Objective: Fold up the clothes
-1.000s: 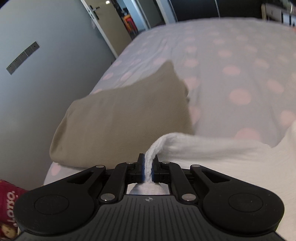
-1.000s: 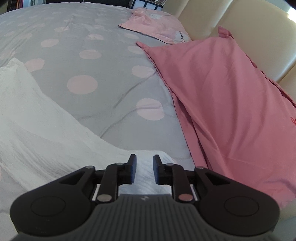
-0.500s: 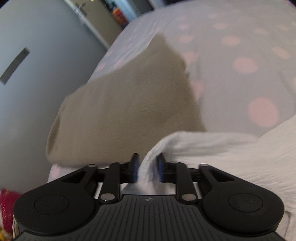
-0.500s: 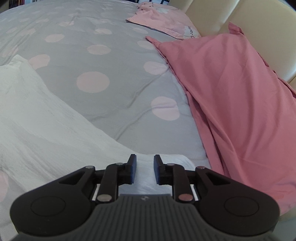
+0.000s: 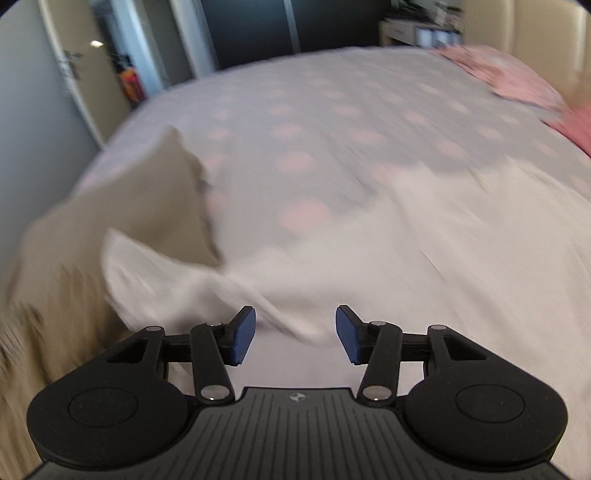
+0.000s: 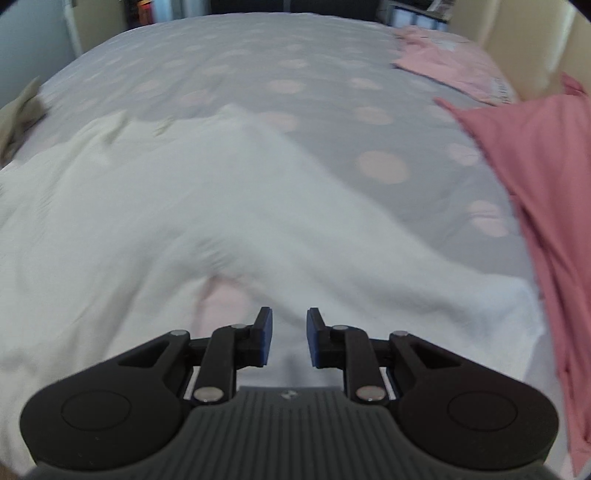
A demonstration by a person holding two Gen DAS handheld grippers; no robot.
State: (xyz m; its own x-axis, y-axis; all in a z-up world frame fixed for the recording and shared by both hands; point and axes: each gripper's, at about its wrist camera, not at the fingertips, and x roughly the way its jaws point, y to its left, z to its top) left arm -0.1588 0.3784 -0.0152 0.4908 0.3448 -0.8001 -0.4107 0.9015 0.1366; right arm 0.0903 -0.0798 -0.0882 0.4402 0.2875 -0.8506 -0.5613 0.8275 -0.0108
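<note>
You have just let go with your left gripper (image 5: 291, 334): a second ago it pinched a bunched edge of the white, crinkled cotton garment (image 5: 369, 258); its jaws have just been opening and now stand about half apart, with only a loose fold of that cloth lying below and between the blue pads, neither pad pressing on it. The released corner flops out to the left, over the edge of the folded beige cloth (image 5: 122, 206). To my eye that ends one spreading or fold-over step, and you are free to pick a new hold.

Your right gripper (image 6: 290, 338) stands as it did a second ago: jaws narrowly parted, nothing clamped, hovering over the near hem of the same white garment, where a pink dot of the sheet shows through.

Both views have swung since then and are smeared by motion. The garment lies spread across the near part of the grey bedsheet with pale pink dots (image 6: 295, 55), still rumpled and humped in the middle. Further right lies the rose-pink pillowcase (image 6: 535, 155), and beyond it, near the cream headboard (image 6: 524, 29), a pale pink printed top (image 6: 450, 62).
</note>
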